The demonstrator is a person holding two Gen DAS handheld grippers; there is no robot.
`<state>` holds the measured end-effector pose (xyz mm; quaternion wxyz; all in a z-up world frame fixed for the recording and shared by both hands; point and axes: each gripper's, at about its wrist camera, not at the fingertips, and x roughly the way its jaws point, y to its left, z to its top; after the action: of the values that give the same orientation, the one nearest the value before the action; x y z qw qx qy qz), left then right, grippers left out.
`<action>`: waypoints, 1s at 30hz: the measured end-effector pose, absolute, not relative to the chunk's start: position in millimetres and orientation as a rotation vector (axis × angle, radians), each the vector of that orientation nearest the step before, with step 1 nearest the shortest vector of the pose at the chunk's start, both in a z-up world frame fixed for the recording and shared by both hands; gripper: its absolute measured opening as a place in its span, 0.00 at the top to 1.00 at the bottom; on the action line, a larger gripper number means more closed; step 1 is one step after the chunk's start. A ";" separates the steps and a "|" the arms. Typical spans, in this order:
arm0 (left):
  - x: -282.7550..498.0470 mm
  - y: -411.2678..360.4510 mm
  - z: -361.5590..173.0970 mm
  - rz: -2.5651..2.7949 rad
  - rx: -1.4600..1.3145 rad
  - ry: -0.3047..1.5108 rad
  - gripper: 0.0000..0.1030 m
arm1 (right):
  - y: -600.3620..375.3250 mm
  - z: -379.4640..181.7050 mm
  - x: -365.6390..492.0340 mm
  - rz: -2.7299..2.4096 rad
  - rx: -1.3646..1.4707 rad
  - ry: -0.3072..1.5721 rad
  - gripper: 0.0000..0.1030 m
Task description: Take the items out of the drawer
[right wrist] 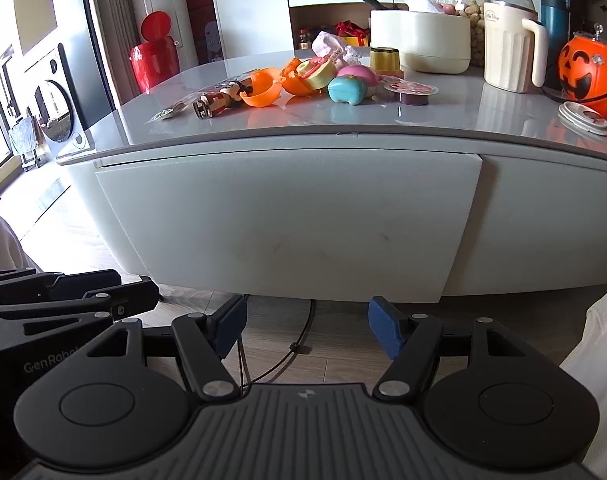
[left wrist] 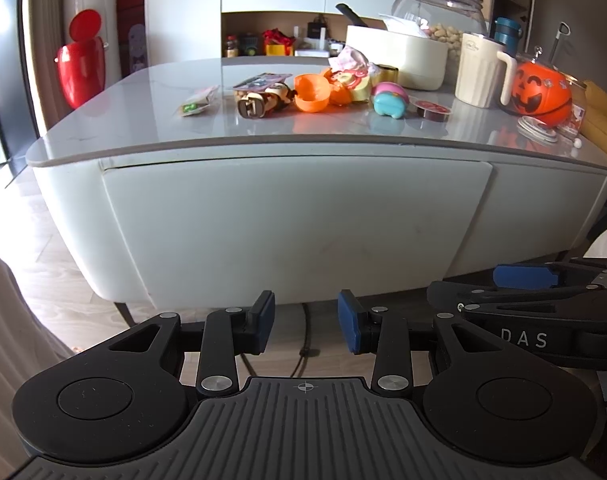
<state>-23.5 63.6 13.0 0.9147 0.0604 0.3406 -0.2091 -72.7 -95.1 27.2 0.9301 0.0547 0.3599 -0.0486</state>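
Left wrist view: the left gripper, blue-padded jaws apart and empty, hangs low before the wide pale-grey handleless drawer front, which lies ahead and above, long axis running left to right, apparently shut. The right gripper sits just to the right, near level. On the glossy grey tabletop above: an orange plastic capsule half and an orange pumpkin bucket.

Right wrist view: the right gripper, jaws apart and empty, faces the same drawer front; both grippers look about equally near. Nothing stands between; a black cable trails on the floor.

Both wrist cameras are looking forward and slightly downward from low, near positions, sharing the closed drawer front and cluttered tabletop.
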 end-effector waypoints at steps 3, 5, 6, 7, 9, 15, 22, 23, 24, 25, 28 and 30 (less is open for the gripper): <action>-22.3 64.7 13.1 -0.432 0.114 0.704 0.62 | -95.7 26.4 -72.1 -0.101 0.112 0.742 0.34; -21.4 65.9 12.9 -0.431 0.104 0.707 0.62 | -96.3 25.9 -72.1 -0.105 0.115 0.744 0.34; -20.6 66.5 12.5 -0.428 0.101 0.712 0.62 | -96.5 25.9 -72.1 -0.106 0.116 0.744 0.34; -20.2 66.6 11.8 -0.425 0.102 0.716 0.62 | -96.8 25.9 -72.1 -0.107 0.117 0.744 0.34; -20.2 65.8 11.2 -0.423 0.108 0.720 0.62 | -96.9 25.9 -72.3 -0.106 0.119 0.745 0.34; -21.5 65.3 12.1 -0.424 0.111 0.715 0.62 | -97.2 26.5 -72.7 -0.103 0.119 0.742 0.34; -22.2 66.2 13.2 -0.423 0.109 0.712 0.62 | -97.4 26.2 -73.2 -0.102 0.120 0.742 0.34; -21.9 66.2 13.1 -0.423 0.109 0.712 0.62 | -97.6 26.2 -72.8 -0.101 0.122 0.742 0.34; -21.8 66.0 13.0 -0.423 0.110 0.713 0.62 | -97.8 26.2 -72.7 -0.101 0.122 0.742 0.34; -21.9 66.0 13.0 -0.423 0.110 0.712 0.62 | -97.8 26.1 -72.7 -0.101 0.121 0.742 0.34; -21.8 66.0 12.8 -0.422 0.109 0.713 0.62 | -97.9 26.2 -72.8 -0.101 0.122 0.743 0.34; -21.9 65.9 13.0 -0.423 0.109 0.712 0.62 | -97.9 26.1 -72.8 -0.101 0.122 0.743 0.34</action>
<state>-21.9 65.9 13.0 0.9139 0.0529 0.3460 -0.2055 -72.8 -97.9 26.1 0.9286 0.0596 0.3629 -0.0493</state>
